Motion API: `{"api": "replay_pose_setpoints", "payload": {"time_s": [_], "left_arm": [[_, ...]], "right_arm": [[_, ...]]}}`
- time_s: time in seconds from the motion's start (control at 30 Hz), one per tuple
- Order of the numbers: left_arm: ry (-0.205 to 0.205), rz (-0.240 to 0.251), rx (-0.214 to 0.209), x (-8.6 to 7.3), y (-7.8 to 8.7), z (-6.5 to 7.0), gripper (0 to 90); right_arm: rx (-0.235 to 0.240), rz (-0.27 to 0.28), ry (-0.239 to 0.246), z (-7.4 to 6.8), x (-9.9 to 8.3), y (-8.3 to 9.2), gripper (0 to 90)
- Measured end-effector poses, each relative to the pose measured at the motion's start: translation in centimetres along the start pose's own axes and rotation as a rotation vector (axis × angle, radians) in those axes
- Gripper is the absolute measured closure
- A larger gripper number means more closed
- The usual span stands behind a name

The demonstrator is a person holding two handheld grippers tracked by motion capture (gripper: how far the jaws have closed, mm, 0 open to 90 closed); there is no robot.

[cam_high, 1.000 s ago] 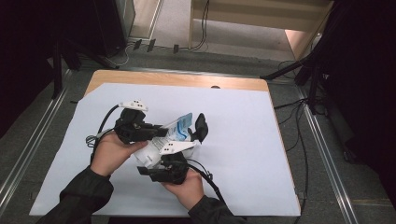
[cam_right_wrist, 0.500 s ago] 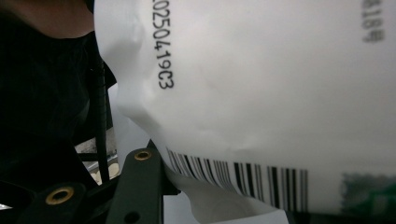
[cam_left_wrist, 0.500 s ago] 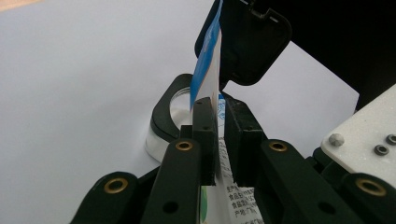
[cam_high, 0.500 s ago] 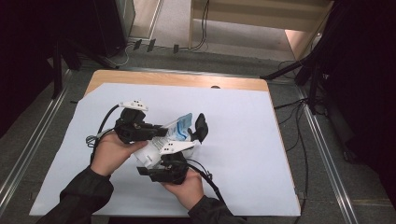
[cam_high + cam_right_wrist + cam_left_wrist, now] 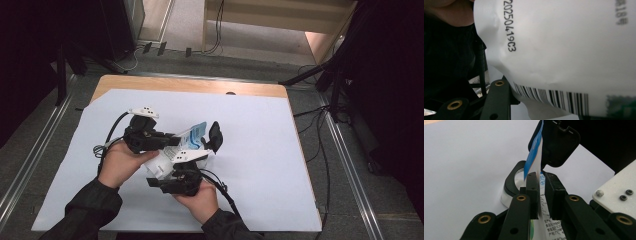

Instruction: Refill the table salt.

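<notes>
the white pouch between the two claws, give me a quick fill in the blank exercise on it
1. The left claw is shut on the pouch's ____ blue-edged flap.
2. The white pouch carries a black ____ beside its printed date code.
3. The container's black flip lid stands ____.

Missing words: thin; barcode; open

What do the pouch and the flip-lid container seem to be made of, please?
Pouch: likely thin plastic film, white and smooth, since it dents and creases softly under its printed date and barcode. Container: apparently hard plastic, with a black matte collar and a rigid hinged lid standing open; the body below looks translucent, though little of it shows.
</notes>
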State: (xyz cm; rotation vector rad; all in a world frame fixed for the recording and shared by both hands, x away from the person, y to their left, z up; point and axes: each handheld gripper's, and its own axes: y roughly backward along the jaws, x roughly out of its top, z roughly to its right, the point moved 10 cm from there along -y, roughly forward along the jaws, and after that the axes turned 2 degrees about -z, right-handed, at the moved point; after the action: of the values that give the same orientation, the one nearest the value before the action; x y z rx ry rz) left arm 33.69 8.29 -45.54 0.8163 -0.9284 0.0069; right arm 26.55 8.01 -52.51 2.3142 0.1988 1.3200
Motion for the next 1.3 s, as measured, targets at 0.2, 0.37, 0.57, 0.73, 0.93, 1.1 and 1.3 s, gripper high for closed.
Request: {"api": "replay_pose_setpoints", "payload": {"time_s": [0.2, 0.37, 0.57, 0.73, 0.93, 1.1, 1.3], "left_arm": [[-0.004, -0.002, 0.008, 0.02, -0.10, -0.08, 82.6], [0.004, -0.009, 0.013, 0.01, -0.05, -0.04, 82.6], [0.007, -0.003, 0.011, 0.09, -0.04, 0.07, 83.0], [0.010, 0.002, 0.009, 0.14, -0.06, 0.05, 82.9], [0.007, 0.004, 0.014, 0.17, 0.11, 0.02, 83.0], [0.005, 0.007, 0.012, 0.18, 0.11, 0.04, 82.9], [0.002, 0.003, 0.015, 0.11, 0.11, -0.02, 82.9]], "right_arm": [[-0.011, -0.004, 0.007, 0.18, -0.04, 0.01, 61.3], [-0.017, -0.006, 0.027, 0.12, -0.10, -0.08, 59.0], [-0.030, -0.015, 0.040, 0.11, -0.35, -0.39, 58.9], [-0.029, -0.009, 0.035, 0.11, -0.25, -0.30, 60.3], [-0.020, -0.005, 0.031, -0.06, -0.10, -0.24, 60.6], [-0.022, -0.004, 0.034, -0.06, -0.06, -0.22, 60.6], [-0.021, -0.007, 0.037, -0.04, -0.08, -0.24, 60.6]]}}
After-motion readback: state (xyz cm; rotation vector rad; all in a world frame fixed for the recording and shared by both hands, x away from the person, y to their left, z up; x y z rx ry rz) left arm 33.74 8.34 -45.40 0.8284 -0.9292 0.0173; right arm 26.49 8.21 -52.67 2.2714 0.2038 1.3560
